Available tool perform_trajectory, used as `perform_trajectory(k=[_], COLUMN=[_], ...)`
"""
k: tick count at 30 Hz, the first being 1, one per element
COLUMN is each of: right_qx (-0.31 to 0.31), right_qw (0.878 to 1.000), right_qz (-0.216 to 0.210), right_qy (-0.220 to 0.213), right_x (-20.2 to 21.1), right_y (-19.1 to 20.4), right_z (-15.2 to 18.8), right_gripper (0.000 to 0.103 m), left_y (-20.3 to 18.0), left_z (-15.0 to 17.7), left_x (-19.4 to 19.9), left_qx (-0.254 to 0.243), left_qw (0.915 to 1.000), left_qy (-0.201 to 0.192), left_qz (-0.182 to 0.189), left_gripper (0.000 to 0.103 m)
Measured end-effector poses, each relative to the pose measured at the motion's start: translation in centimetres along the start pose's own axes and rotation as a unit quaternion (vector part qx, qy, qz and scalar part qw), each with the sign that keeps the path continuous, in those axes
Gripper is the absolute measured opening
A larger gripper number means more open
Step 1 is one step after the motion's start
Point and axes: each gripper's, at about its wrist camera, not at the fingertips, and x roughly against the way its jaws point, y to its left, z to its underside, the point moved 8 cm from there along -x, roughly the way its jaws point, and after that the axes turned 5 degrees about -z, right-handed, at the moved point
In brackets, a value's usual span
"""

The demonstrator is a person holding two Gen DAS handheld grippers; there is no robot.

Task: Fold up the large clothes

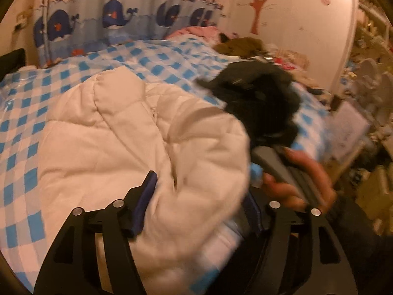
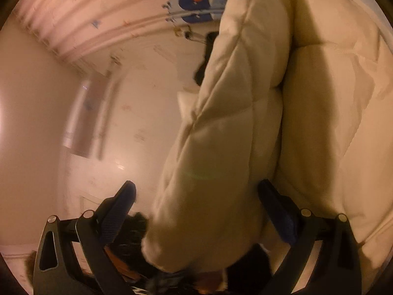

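- The puffy cream quilted coat lies across the bed's blue-and-white checked cover.
- The left gripper stands spread, coat fabric loose between its fingers.
- The right gripper also stands spread around a coat fold, with black fur trim nearby.

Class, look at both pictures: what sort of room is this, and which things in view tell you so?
Most likely a child's bedroom. A bed with a blue-and-white checked cover fills the left wrist view, a whale-print curtain hangs behind it, and a tree decal marks the wall. A white puffer jacket lies on the bed.
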Motion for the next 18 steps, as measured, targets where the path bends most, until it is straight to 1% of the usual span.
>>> perform_trajectory(k=[2,3,4,6,7,8,9,10,12,13,15,16,17,18], right_qx=[0.012,0.017,0.022,0.023,0.023,0.023,0.021,0.018,0.024,0.037,0.073,0.093,0.112,0.124], right_qw=[0.999,0.998,0.997,0.996,0.996,0.997,0.997,0.998,0.998,0.997,0.994,0.992,0.991,0.989], right_qz=[0.037,0.056,0.072,0.082,0.082,0.074,0.066,0.059,0.058,0.052,0.061,0.055,0.042,0.038], right_qy=[0.016,0.024,0.032,0.037,0.034,0.023,0.014,0.010,0.020,0.033,0.048,0.058,0.064,0.065], right_x=[-0.7,-1.1,-1.5,-1.7,-1.6,-1.3,-1.2,-1.2,-2.1,-2.9,-3.9,-4.4,-4.6,-4.6], right_y=[-0.1,-0.1,-0.1,0.2,0.7,1.1,1.3,1.5,1.7,2.3,4.0,5.3,6.8,7.4], right_z=[0.2,0.2,0.2,0.0,-0.5,-1.0,-1.4,-1.7,-1.9,-1.9,-1.3,-1.2,-1.1,-1.2], right_gripper=[0.096,0.096,0.096,0.096,0.096,0.096,0.096,0.096,0.096,0.097,0.098,0.098,0.098,0.098], left_y=[0.6,1.3,2.9,6.2,8.2,10.8,12.5,14.3,15.0,14.5,12.3,11.4,9.9,9.3], left_z=[-0.2,-0.5,-1.3,-2.5,-3.0,-3.6,-3.8,-3.7,-3.0,-2.7,-3.2,-3.5,-4.3,-4.6], left_x=[2.6,3.9,5.4,6.3,6.2,5.4,4.3,2.3,-1.8,-3.3,-4.5,-4.5,-3.9,-3.4], left_qx=[0.007,0.015,0.033,0.073,0.100,0.138,0.166,0.197,0.223,0.218,0.180,0.164,0.142,0.132], left_qw=[0.9994,0.9986,0.9975,0.9947,0.9918,0.9866,0.9826,0.9779,0.9746,0.9757,0.9832,0.9858,0.9886,0.9895], left_qy=[-0.010,-0.021,-0.042,-0.070,-0.079,-0.084,-0.080,-0.067,-0.025,-0.016,-0.012,-0.015,-0.026,-0.035], left_qz=[0.032,0.046,0.046,0.015,-0.005,-0.021,-0.023,-0.019,0.000,-0.007,-0.027,-0.029,-0.043,-0.049], left_gripper=[0.064,0.065,0.069,0.076,0.076,0.076,0.076,0.076,0.076,0.076,0.076,0.076,0.079,0.079])
